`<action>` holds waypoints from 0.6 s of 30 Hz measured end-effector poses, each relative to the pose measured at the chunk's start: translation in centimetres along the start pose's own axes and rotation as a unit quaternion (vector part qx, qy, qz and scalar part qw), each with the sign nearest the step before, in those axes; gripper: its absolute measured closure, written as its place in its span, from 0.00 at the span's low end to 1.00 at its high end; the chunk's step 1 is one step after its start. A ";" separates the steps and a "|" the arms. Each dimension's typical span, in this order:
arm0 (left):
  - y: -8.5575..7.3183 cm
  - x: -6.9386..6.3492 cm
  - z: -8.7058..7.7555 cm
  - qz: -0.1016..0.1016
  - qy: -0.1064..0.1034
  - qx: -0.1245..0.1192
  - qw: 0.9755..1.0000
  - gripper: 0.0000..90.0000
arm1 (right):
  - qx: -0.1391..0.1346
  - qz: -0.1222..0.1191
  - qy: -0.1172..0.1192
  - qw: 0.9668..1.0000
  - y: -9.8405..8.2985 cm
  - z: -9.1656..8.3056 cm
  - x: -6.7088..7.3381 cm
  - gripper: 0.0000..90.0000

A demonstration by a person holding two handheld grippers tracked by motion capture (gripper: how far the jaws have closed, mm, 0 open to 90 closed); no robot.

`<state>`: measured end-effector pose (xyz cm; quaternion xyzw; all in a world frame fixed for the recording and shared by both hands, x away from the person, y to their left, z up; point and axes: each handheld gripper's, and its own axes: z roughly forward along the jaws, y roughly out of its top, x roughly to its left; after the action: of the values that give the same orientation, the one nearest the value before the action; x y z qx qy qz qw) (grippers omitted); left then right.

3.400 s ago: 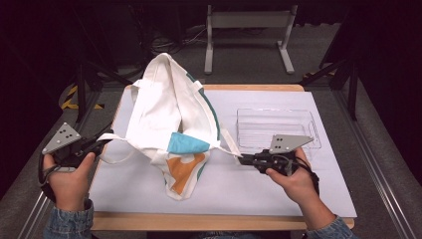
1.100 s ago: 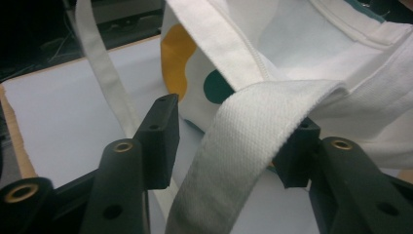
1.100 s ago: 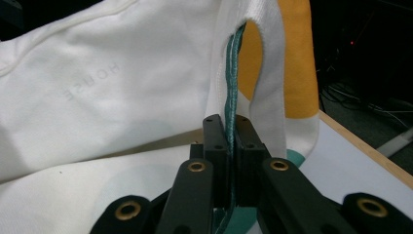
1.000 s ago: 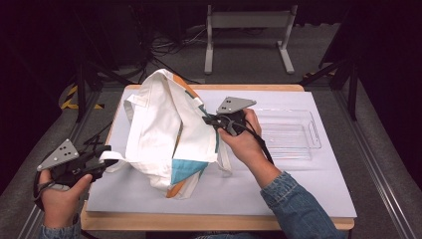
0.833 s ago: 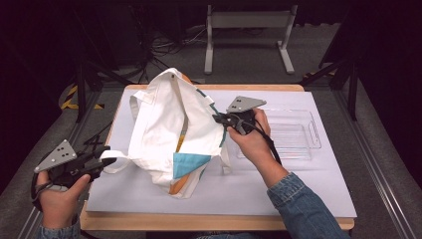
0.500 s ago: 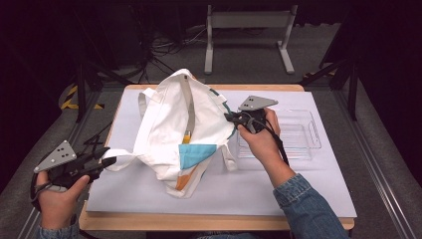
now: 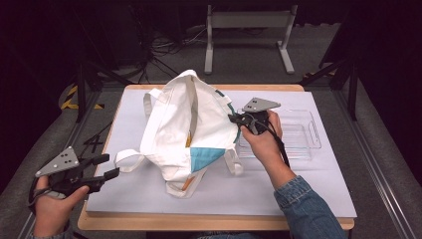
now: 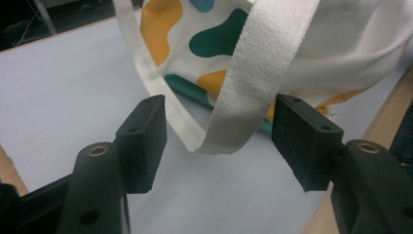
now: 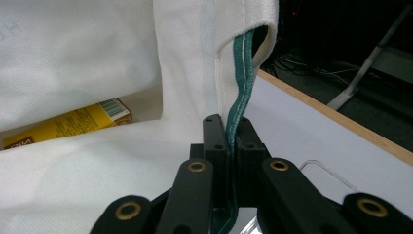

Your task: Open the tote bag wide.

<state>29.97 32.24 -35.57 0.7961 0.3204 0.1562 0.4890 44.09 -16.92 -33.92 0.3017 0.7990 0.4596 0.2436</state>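
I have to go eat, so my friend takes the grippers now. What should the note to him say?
Right gripper: shut on the bag's green-edged rim, holding the mouth open.
Left gripper: open, a strap loops between its jaws, not gripped.
The bag lies mid-table, a yellow box inside. A clear tray sits to the right, beyond the right hand.
Done: the rim is gripped. Probably left: grip the strap, then get the box out, maybe into the tray.
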 end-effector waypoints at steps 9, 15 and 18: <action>2.5 -0.3 -2.4 -0.027 -0.006 -0.071 0.997 0.42 | -0.005 -0.012 0.006 1.000 0.4 -0.1 0.8 0.96; 5.4 -0.3 0.2 -0.011 0.012 -0.061 0.998 0.40 | -0.008 -0.018 0.011 1.000 0.8 -0.1 1.2 0.96; 6.5 0.2 2.1 -0.011 0.028 -0.067 0.997 0.36 | -0.008 -0.016 0.013 1.000 0.8 -0.1 1.1 0.96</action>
<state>33.61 28.93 -30.88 0.7536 0.3314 0.1938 0.5336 43.42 -15.91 -33.31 0.2804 0.8032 0.4660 0.2432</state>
